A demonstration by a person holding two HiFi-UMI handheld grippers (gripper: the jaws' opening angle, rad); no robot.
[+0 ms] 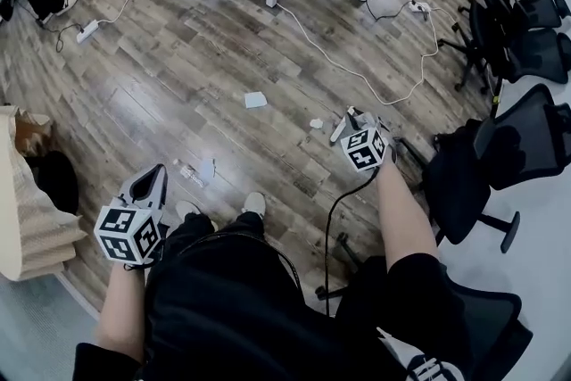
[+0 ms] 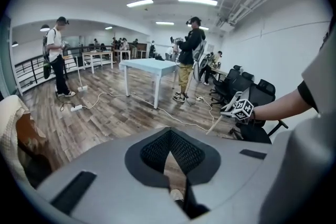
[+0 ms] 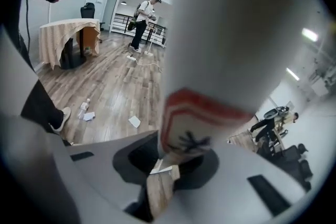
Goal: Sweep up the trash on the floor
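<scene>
Grey-brown wooden plank floor lay under the person's white shoes, and the trash was scattered across it. A square white paper scrap sat out ahead of the feet, a small crumpled white scrap lay just beside the right tongs, and a few torn white paper bits lay near the left shoe, close to the left tongs.

In the right gripper view the right tongs were clamped on a thick white pole that carried a red-bordered label. The pole stood between the jaws and filled much of the frame. Past it the square scrap and the torn bits showed on the planks. From the left gripper view the same tongs appeared beside the black office chairs, with the pole slanting down from them as a thin pale line towards the floor.

The left tongs were closed, their dark ribbed pads meeting at the tips with nothing between them. Only a sliver of floor and a shoe showed through the narrow gap behind. They hung low by the person's left leg, touching none of the trash.
</scene>
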